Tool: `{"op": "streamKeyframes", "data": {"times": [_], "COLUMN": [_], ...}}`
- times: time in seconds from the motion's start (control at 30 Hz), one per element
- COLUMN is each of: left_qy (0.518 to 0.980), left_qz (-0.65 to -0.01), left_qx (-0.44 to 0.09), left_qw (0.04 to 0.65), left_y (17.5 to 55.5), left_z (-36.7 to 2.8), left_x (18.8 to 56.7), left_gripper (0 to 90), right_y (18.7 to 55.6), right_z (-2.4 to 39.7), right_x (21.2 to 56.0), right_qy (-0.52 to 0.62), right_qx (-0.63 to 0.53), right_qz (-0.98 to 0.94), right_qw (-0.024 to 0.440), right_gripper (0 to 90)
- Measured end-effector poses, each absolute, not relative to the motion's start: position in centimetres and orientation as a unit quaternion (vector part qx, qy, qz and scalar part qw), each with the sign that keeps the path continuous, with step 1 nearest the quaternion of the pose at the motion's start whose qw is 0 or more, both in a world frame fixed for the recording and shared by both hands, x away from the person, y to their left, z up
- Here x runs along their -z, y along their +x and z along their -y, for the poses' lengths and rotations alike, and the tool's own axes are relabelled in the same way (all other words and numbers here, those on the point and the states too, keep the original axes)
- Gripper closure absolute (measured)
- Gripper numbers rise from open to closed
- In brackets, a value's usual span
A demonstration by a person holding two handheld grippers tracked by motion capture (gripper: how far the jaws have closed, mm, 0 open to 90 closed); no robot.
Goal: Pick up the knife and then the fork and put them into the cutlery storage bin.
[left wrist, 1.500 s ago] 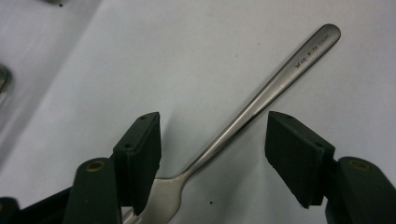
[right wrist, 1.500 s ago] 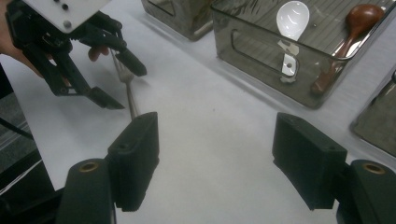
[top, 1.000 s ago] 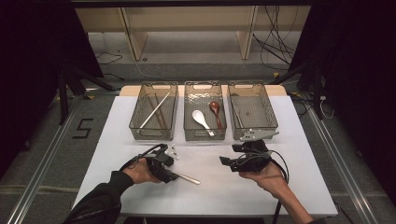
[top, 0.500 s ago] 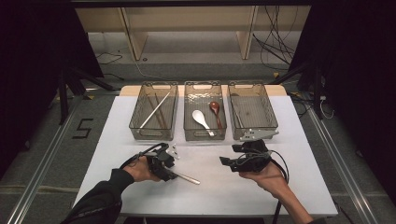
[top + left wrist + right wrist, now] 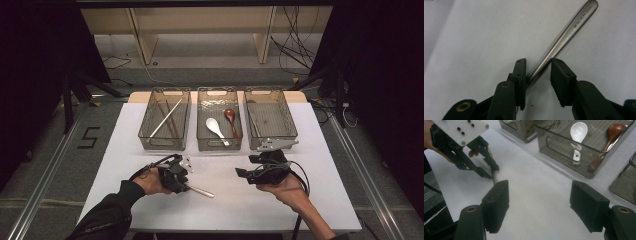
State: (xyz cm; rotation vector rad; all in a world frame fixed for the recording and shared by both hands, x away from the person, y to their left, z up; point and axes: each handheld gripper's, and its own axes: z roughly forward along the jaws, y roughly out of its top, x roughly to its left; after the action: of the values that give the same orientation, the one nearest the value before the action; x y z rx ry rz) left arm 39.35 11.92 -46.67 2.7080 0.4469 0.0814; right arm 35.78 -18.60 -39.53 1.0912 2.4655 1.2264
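High view: we see left gripper [image 5: 186, 186] at lower centre-left over metal utensil handle [image 5: 201, 191] lying on white table [image 5: 125, 130]; right gripper [image 5: 240, 174] at lower centre-right, clear of it. Three trays [image 5: 165, 142] across middle; two spoons [image 5: 216, 129] in middle tray.

Left gripper view: jaws have just been closing, handle between pads, one pad touching, other still apart. We advise centring handle before pinching.

Right gripper view: jaws spread wide, nothing between.

Left tool [image 5: 186, 186] low over the tabletop [image 5: 230, 210], jaws just been closing, a narrow gap between the pads [image 5: 520, 72]. Right tool [image 5: 245, 174] held level, pointing left, jaws wide apart. Both forearms enter from below.
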Motion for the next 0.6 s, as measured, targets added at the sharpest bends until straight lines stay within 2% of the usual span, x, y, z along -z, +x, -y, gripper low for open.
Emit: {"op": "streamKeyframes", "data": {"times": [0.3,0.6], "left_qy": [0.974,0.977], "left_qz": [-0.142,-0.130], "left_qx": [-0.020,-0.026], "left_qw": [0.176,0.168], "left_y": [38.78,38.47], "left_z": [-11.70,-11.52], "left_x": [46.44,46.45], "left_gripper": [70.6,70.1], "right_y": [35.82,35.82], "right_z": [18.67,18.70], "right_x": [39.53,39.49], "right_qy": [0.367,0.368], "right_qx": [-0.412,-0.411], "right_qz": [-0.829,-0.829], "right_qw": [0.090,0.091], "right_gripper": [32.9,32.9]}}
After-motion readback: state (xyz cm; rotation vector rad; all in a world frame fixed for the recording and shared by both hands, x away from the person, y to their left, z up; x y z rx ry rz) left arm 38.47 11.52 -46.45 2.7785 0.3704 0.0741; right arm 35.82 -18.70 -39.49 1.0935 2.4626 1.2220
